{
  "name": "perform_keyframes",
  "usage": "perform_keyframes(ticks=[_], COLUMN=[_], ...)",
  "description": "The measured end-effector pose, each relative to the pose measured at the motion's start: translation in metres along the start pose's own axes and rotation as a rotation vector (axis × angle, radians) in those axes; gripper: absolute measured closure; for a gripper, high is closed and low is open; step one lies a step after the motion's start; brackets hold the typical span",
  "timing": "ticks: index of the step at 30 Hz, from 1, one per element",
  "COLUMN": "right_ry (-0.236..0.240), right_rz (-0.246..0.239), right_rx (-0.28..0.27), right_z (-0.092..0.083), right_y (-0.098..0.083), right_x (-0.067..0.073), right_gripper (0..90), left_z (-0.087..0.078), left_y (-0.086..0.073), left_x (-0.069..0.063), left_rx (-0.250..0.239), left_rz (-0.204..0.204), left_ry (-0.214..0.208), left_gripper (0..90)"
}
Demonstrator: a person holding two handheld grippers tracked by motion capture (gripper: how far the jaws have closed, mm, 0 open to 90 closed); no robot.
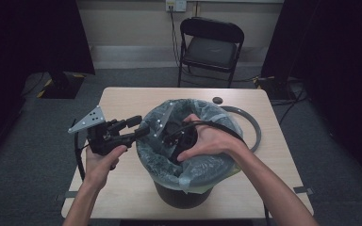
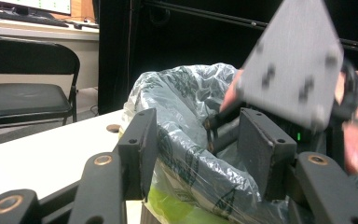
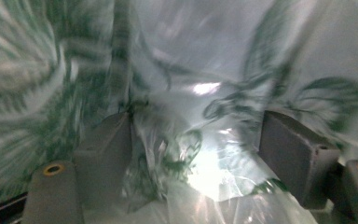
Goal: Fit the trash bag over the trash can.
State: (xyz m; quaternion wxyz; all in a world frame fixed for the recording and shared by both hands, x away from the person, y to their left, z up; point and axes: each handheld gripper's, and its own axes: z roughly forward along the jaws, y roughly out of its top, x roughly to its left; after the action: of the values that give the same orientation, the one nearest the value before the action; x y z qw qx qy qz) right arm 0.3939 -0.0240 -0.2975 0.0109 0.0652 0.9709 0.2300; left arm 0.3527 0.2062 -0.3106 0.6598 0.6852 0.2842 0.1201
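Black bin (image 1: 181,195) stands near the front middle of a light wooden table (image 1: 122,101). A clear bag liner (image 1: 202,165) with dark leaf print is pulled over the bin's rim and drapes down the outside; a green strip (image 2: 175,205) of it shows low on the near side in the left gripper view.

Left gripper (image 1: 139,128): held level at the bin's left side, jaws pointing toward the rim. In the left gripper view the jaws stand about half open, and the rim with its fold of liner (image 2: 191,154) lies between them. The left pad (image 2: 140,149) sits against the outside of the plastic; the right pad (image 2: 261,154) sits close to the inside. Whether they press the rim I cannot tell. The person's left hand (image 1: 101,162) grips the handle from below.

Right gripper (image 1: 172,136): down inside the bin's mouth, with the right hand (image 1: 212,139) wrapped over it. In the right gripper view the jaws stand wide apart, and crumpled liner (image 3: 186,154) bulges up between them. The left pad (image 3: 107,149) seems to touch the plastic; the right pad (image 3: 293,154) stands clear. No pinch seen. That view is blurred.

Also on the table: a grey ring (image 1: 257,129) lying flat behind and to the right of the bin, and a small dark disc (image 1: 217,100) beyond it. A black folding chair (image 1: 209,47) stands on the floor past the table's far edge.
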Motion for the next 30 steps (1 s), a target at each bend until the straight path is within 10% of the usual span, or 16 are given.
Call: perform_keyframes(ticks=[6,15,18,30], right_ry=[-0.114,-0.227,-0.207,-0.151], right_rz=[0.077,0.180,0.155,0.172], right_rx=[-0.215,-0.114,-0.082,-0.308], right_z=[-0.024,-0.013,-0.011,-0.048], right_y=[0.001,-0.006,-0.005,-0.007], right_x=[-0.018,-0.039,-0.035,-0.032], right_gripper=[25.1,28.2,28.2,27.2], left_z=[0.000,0.000,0.000,0.001], left_y=[0.000,0.000,0.000,0.001], left_x=[0.000,-0.001,-0.001,-0.002], left_rx=[0.002,-0.003,-0.002,0.007], left_rz=[0.002,0.002,0.005,0.015], left_ry=[0.000,-0.003,-0.002,-0.005], left_gripper=[47.9,47.3,47.1,44.2])
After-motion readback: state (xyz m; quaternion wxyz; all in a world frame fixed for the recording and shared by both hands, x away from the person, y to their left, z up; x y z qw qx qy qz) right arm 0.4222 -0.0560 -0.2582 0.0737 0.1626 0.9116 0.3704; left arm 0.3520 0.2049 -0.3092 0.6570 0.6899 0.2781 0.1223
